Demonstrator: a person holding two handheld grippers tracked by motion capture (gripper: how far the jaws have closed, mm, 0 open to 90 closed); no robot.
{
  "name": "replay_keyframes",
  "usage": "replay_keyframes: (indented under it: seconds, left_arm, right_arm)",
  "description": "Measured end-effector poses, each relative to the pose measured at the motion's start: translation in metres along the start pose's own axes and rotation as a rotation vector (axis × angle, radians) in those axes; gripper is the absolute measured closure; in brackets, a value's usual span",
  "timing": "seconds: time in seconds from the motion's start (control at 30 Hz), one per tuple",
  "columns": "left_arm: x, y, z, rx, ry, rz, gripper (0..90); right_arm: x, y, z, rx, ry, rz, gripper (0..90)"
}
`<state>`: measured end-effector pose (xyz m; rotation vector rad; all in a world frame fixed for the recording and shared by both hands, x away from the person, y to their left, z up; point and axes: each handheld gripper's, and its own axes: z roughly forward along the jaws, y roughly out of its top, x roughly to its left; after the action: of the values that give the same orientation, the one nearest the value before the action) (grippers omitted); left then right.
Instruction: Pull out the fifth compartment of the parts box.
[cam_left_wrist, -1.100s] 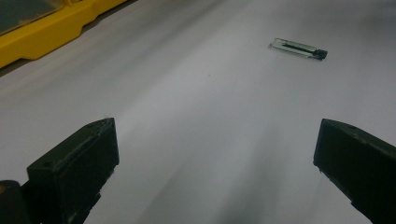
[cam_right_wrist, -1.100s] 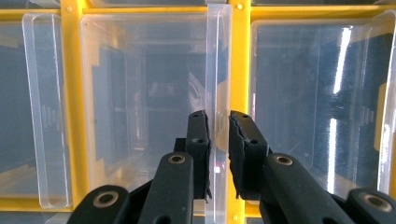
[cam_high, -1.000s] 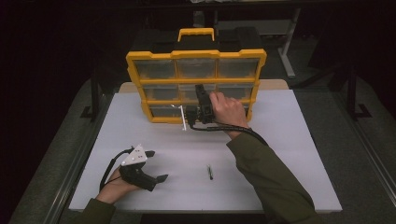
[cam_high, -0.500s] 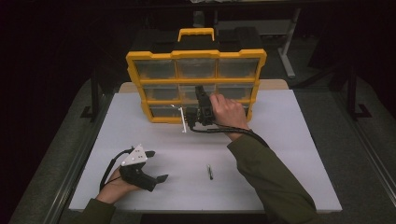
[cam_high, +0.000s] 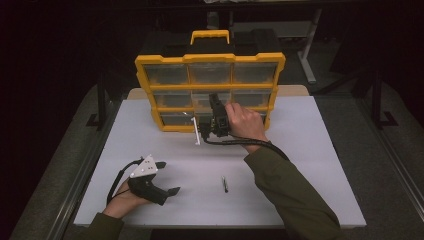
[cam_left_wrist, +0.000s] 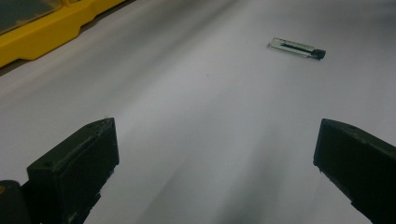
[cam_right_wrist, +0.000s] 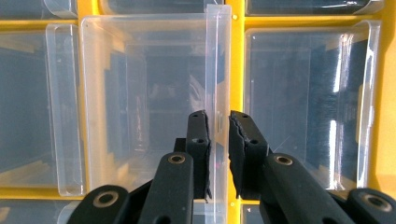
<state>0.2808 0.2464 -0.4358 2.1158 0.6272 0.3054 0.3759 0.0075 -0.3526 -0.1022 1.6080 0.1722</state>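
Note:
A yellow organiser with clear drawers stands upright at the back of the white table. My right gripper reaches into its middle column. In the right gripper view, my right gripper is shut on the thin clear handle lip of one drawer, a pad on each side of it. My left gripper rests on the table at the front left, open and empty. In the left gripper view, its jaws stand wide apart over bare table. A small clear and black part lies ahead of them.
The small part lies on the table between the two arms, near the front. A narrow white strip stands out at the organiser's lower edge, left of the right hand. Dark floor and table legs surround the table.

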Motion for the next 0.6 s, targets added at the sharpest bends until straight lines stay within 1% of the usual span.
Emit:
replay_keyframes:
  seconds: [0.03, 0.07, 0.1, 0.13, 0.2, 0.23, 0.27, 0.33, 0.47, 0.53, 0.6]
  left_arm:
    - [-0.0001, 0.0001, 0.0000, -0.001, 0.000, -0.001, 0.0]
    - [-0.0001, 0.0001, 0.0000, -0.001, 0.000, -0.001, 0.0]
    - [0.0000, 0.0002, -0.0003, 0.004, 0.000, 0.001, 0.0]
    - [0.0000, 0.0002, -0.0003, 0.004, 0.000, 0.001, 0.0]
    - [0.0000, 0.0003, -0.0003, 0.005, -0.001, 0.004, 0.0]
    - [-0.0002, 0.0005, -0.0005, 0.010, -0.002, 0.005, 0.0]
    - [-0.0002, 0.0005, -0.0005, 0.010, -0.002, 0.005, 0.0]
    - [-0.0003, 0.0003, 0.0000, 0.005, -0.002, 0.003, 0.0]
    - [0.0000, 0.0003, -0.0001, 0.003, 0.000, 0.002, 0.0]
    - [-0.0001, 0.0006, -0.0005, 0.010, -0.001, 0.006, 0.0]
    - [-0.0006, 0.0001, 0.0002, 0.003, -0.002, 0.002, 0.0]
  right_arm:
    - [-0.0004, 0.0001, -0.0009, -0.003, 0.001, -0.014, 77.5]
    - [-0.0004, 0.0001, -0.0009, -0.003, 0.001, -0.014, 77.5]
    - [0.0007, 0.0009, -0.0022, -0.002, -0.004, 0.007, 77.5]
    - [0.0007, 0.0011, -0.0028, -0.003, -0.007, 0.008, 77.5]
    - [0.0009, 0.0011, -0.0036, -0.004, -0.008, 0.008, 77.5]
    - [0.0004, 0.0010, -0.0038, -0.009, -0.007, -0.005, 77.5]
    - [0.0004, 0.0011, -0.0042, -0.011, -0.005, -0.005, 77.5]
    - [0.0009, 0.0014, -0.0056, -0.010, -0.013, 0.012, 77.5]
    - [0.0010, 0.0016, -0.0070, -0.012, -0.013, 0.007, 77.5]
    - [0.0013, 0.0016, -0.0076, -0.012, -0.011, 0.002, 77.5]
    - [0.0009, 0.0018, -0.0080, -0.014, -0.009, -0.002, 77.5]
